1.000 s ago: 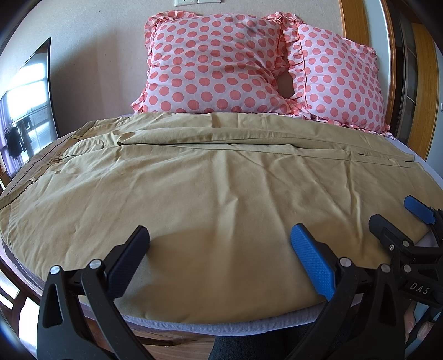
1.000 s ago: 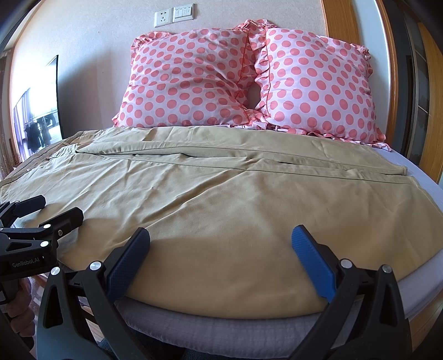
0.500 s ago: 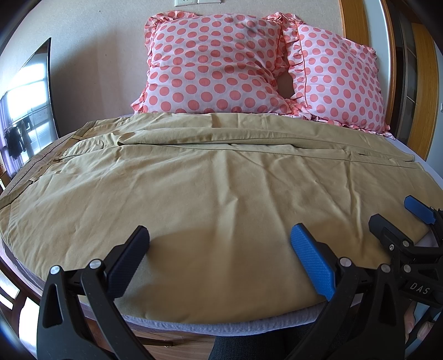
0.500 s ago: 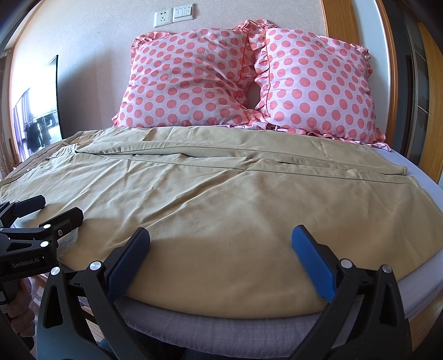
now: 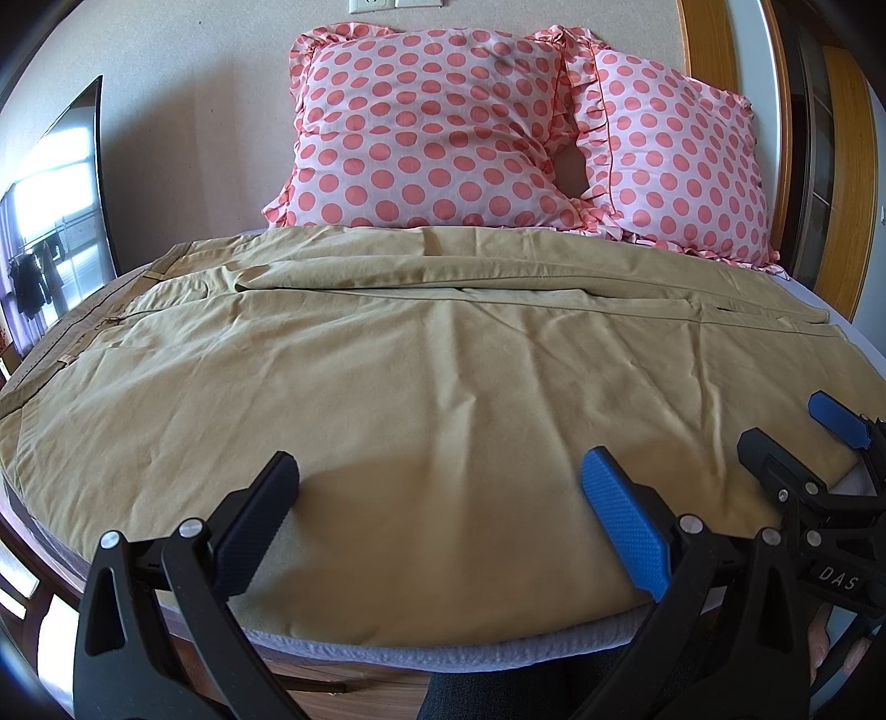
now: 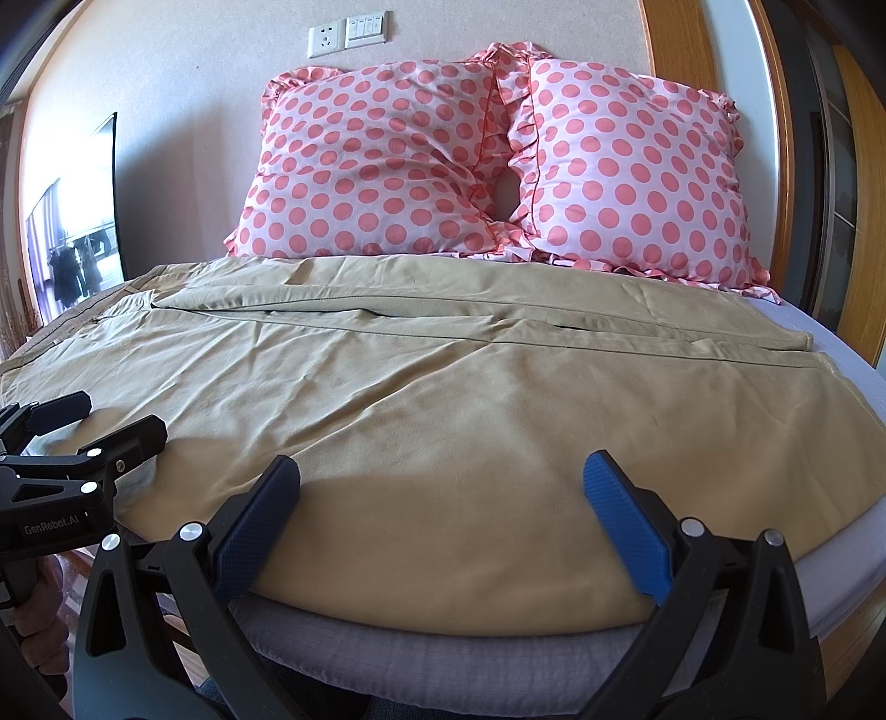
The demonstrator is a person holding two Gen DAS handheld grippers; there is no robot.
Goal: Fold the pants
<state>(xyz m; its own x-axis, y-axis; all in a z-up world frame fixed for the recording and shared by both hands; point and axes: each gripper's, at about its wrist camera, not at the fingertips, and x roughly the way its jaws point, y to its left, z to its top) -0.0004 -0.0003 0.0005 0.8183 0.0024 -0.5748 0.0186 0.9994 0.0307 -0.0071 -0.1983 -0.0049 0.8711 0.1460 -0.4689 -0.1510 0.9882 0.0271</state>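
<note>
Tan pants point(image 5: 421, 376) lie spread flat across the bed, waistband at the left, legs running to the right; they also fill the right wrist view point(image 6: 470, 399). My left gripper point(image 5: 437, 476) is open and empty, hovering over the near edge of the pants. My right gripper point(image 6: 443, 476) is open and empty over the near edge further right. Each gripper shows in the other's view: the right one at the right edge point(image 5: 786, 432), the left one at the left edge point(image 6: 105, 421).
Two pink polka-dot pillows point(image 5: 443, 133) point(image 6: 626, 166) lean against the wall at the head of the bed. The grey mattress edge point(image 6: 443, 648) runs just below the pants. A dark screen point(image 5: 55, 221) stands at the left. Wooden trim point(image 6: 670, 39) is at the right.
</note>
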